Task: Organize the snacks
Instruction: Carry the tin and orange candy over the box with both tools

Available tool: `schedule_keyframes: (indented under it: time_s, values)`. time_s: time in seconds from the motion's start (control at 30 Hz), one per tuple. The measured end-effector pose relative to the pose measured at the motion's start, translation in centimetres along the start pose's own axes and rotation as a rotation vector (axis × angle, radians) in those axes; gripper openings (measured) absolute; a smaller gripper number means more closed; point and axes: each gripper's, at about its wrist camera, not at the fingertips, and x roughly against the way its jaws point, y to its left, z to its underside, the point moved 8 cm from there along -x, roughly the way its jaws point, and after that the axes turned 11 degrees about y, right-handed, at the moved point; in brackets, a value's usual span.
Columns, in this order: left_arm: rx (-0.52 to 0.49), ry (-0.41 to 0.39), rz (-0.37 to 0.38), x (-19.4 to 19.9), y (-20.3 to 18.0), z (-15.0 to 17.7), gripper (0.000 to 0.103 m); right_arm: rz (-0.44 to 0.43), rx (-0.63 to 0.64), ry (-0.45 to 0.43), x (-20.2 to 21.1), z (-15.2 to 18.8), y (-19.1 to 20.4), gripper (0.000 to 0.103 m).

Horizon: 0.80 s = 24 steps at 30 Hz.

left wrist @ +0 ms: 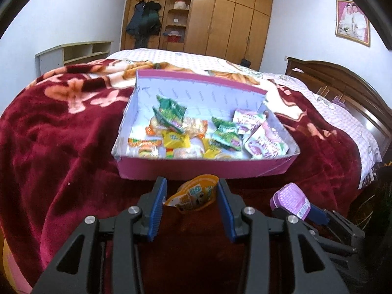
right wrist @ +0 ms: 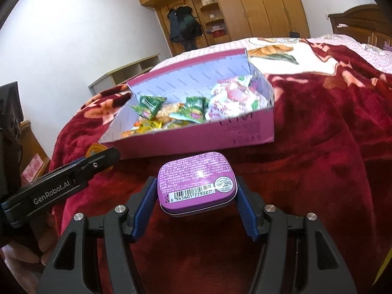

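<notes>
Dark red floral blanket (left wrist: 49,132) covers the lower frame. Behind it, a lilac checked sheet (left wrist: 171,56). Upper centre: wooden wardrobe (left wrist: 232,17) with hanging dark coats (left wrist: 144,19). Upper right: framed wedding portrait (left wrist: 352,22); wooden headboard (left wrist: 343,83) at right.

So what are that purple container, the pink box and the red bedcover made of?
The purple container looks like painted tin: rigid rounded corners, a glossy glare spot, a silvery seam round its base. The pink box seems to be cardboard, matte, with a pale printed lining and creased edges. The red bedcover looks like plush fleece or velvet, its fuzzy pile showing soft sheen on the folds.
</notes>
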Motion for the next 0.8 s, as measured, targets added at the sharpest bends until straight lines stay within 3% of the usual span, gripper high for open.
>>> schedule_keyframes:
  time_s: [0.4,0.8]
  values:
    - [-0.035,-0.045,-0.005,-0.2,-0.6,-4.4,0.043,0.005,0.053,-0.031,0.6,-4.2,0.9,0.063]
    - [-0.036,-0.015,-0.005,-3.5,-0.3,-7.2,0.043,0.015,0.054,-0.036,-1.8,-8.5,0.4,0.063]
